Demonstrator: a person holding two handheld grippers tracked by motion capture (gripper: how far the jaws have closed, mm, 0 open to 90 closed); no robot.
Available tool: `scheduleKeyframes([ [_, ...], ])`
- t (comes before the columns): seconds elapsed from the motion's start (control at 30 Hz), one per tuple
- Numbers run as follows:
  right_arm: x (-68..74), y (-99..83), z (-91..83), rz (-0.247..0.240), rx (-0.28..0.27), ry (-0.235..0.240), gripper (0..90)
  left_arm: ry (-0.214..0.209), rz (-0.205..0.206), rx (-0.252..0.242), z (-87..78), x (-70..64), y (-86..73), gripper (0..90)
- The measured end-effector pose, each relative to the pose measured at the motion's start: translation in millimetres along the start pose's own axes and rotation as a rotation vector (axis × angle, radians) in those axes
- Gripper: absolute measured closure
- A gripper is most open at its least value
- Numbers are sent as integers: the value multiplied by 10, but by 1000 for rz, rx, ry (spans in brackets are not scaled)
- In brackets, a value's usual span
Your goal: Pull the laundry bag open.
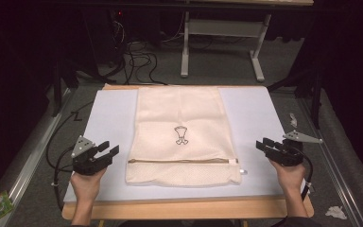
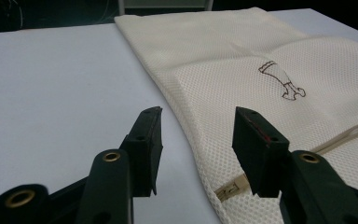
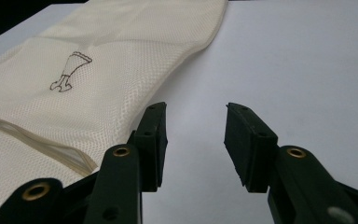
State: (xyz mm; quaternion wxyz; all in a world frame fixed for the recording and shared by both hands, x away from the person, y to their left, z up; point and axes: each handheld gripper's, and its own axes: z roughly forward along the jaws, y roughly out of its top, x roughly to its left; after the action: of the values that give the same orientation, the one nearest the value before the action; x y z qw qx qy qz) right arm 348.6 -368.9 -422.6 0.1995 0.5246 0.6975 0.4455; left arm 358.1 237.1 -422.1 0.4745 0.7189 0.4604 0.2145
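While the cream mesh laundry bag [image 1: 182,137] lay flat at the middle of the white mat [image 1: 253,113], zipper [image 1: 182,161] toward the person, the left gripper [image 1: 108,152] and right gripper [image 1: 263,144] flanked it, jaws spread, holding nothing.

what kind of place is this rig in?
Probably a lab or workshop, not a home: a white mat on a wooden table, loose cables on grey carpet, and a metal desk frame against a dark backdrop.
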Motion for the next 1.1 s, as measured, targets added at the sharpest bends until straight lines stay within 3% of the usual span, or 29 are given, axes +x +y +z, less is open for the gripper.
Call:
scheduleKeyframes([
  [0.57, -184, -75, -12, 60, -24, -27, 596, 25, -40, -9, 52, 128, -5, 515],
  [1.1, -336, -100, -22, 88, -36, -72, 587, 54, -45, 16, 195, 177, 15, 511],
])
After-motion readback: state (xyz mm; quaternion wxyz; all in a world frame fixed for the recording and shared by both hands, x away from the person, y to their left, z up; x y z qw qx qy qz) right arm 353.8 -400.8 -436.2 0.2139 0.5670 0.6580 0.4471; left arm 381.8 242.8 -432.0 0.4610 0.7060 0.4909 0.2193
